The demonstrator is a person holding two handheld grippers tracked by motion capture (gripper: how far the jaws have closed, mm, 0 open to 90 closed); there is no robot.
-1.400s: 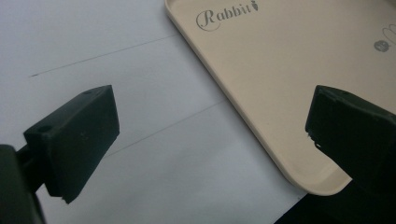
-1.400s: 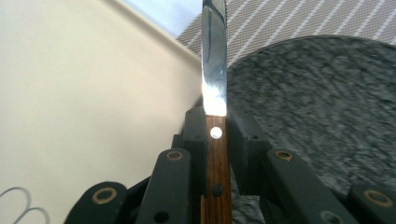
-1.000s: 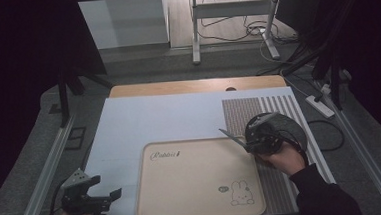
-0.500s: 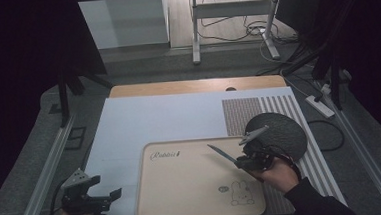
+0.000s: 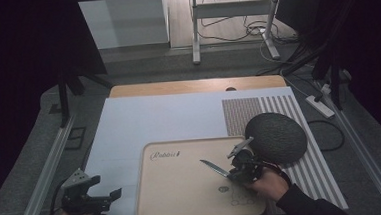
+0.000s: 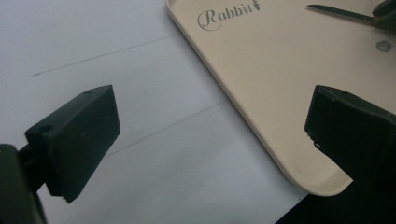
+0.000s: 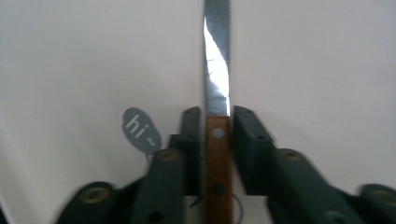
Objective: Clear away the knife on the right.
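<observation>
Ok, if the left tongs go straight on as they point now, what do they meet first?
Probably the beige tray's near rim, which crosses ahead between the open left tongs; below lies white mat. Depth is unclear.

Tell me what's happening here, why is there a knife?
A person holds tongs in each hand. The right tongs are shut on a knife by its wooden handle, and its blade sticks out over the beige tray marked "Rabbit". The left tongs wait open and empty near the tray's corner, over the white sheet. A round dark mat lies beside the tray.
</observation>
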